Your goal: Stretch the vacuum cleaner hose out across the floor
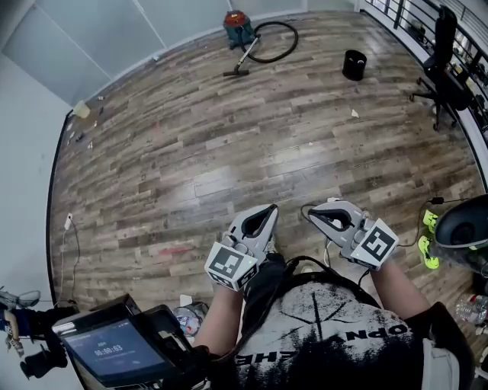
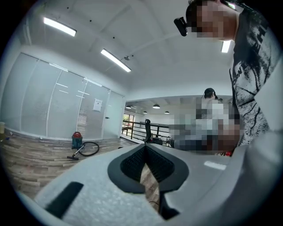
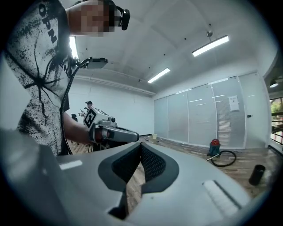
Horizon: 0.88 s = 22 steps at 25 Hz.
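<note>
The vacuum cleaner [image 1: 238,29], red on top with a teal body, stands far across the wooden floor by the glass wall. Its black hose [image 1: 276,42] lies in a loop beside it, and the wand ends in a floor nozzle [image 1: 235,73]. My left gripper [image 1: 270,209] and right gripper [image 1: 312,215] hover side by side close to my body, both shut and holding nothing. The left gripper view shows the vacuum cleaner [image 2: 77,140] and hose [image 2: 90,148] small in the distance. In the right gripper view the vacuum cleaner [image 3: 214,146] and hose [image 3: 224,158] are also far off.
A black bin [image 1: 354,65] stands right of the vacuum cleaner. An office chair [image 1: 446,68] and a railing [image 1: 412,19] line the right side. A cable [image 1: 70,228] lies by the left wall. A screen device [image 1: 114,346] sits at lower left. Another person is far behind.
</note>
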Each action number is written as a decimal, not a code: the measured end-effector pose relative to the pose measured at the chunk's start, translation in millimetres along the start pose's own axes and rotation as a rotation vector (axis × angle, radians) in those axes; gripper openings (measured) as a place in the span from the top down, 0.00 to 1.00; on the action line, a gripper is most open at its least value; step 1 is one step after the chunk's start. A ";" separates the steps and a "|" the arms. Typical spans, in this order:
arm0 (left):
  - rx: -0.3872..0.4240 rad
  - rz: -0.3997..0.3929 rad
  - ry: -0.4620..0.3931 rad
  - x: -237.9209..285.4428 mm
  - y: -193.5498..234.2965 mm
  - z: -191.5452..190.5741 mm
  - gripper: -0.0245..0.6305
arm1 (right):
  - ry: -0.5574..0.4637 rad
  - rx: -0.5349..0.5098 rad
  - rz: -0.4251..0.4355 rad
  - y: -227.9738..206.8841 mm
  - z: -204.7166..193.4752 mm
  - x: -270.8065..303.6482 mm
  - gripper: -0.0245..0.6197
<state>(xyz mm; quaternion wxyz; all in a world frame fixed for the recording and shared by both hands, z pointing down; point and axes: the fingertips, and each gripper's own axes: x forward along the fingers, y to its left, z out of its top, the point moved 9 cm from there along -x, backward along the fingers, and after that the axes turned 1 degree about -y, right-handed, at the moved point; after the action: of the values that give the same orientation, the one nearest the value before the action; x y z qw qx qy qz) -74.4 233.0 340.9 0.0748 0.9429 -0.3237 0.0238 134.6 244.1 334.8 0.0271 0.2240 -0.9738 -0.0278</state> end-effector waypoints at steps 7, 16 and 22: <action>0.005 -0.080 -0.014 27.4 110.3 24.3 0.96 | 0.016 0.016 -0.085 -68.0 14.0 86.4 0.95; 0.055 -0.156 -0.045 44.1 218.7 53.8 0.96 | -0.024 0.091 -0.158 -118.1 22.4 196.2 0.95; 0.002 -0.139 -0.050 47.4 260.6 47.1 0.96 | 0.047 0.098 -0.140 -145.5 14.2 226.6 0.95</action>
<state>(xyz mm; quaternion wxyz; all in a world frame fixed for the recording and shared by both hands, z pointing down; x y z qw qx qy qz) -197.2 -6.3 331.5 0.0673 0.9634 -0.2594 -0.0045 -6.5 14.9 320.2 0.0368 0.2932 -0.9551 0.0231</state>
